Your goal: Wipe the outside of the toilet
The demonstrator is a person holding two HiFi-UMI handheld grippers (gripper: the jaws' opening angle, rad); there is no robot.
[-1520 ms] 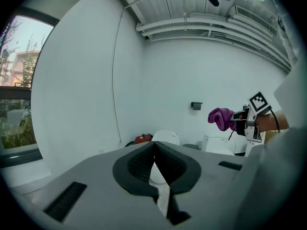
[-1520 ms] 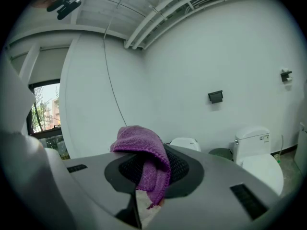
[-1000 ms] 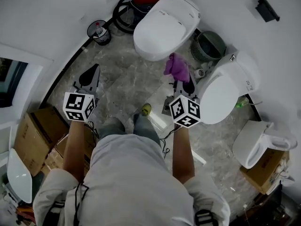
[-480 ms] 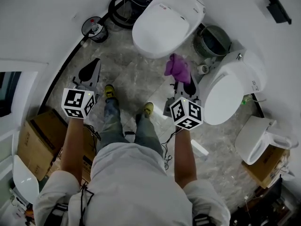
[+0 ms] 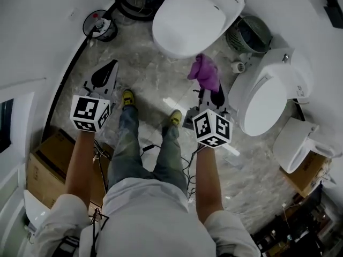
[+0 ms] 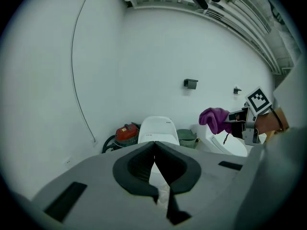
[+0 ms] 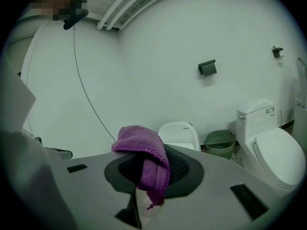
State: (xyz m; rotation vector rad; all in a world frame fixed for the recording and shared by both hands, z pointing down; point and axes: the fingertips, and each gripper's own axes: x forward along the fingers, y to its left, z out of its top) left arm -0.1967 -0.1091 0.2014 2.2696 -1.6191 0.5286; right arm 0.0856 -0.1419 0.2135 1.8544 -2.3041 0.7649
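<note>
Purple cloth clamped in right gripper; left gripper jaws together, empty. Best: lay cloth flat on toilet shell.

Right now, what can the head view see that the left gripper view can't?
Only the head view shows the person's yellow shoes and the cardboard box. Only the left gripper view shows the red vacuum cleaner and, up close, the left gripper with its fingers pressed together, holding nothing. Both show the white toilet, the green basket and the purple cloth held in the right gripper.
</note>
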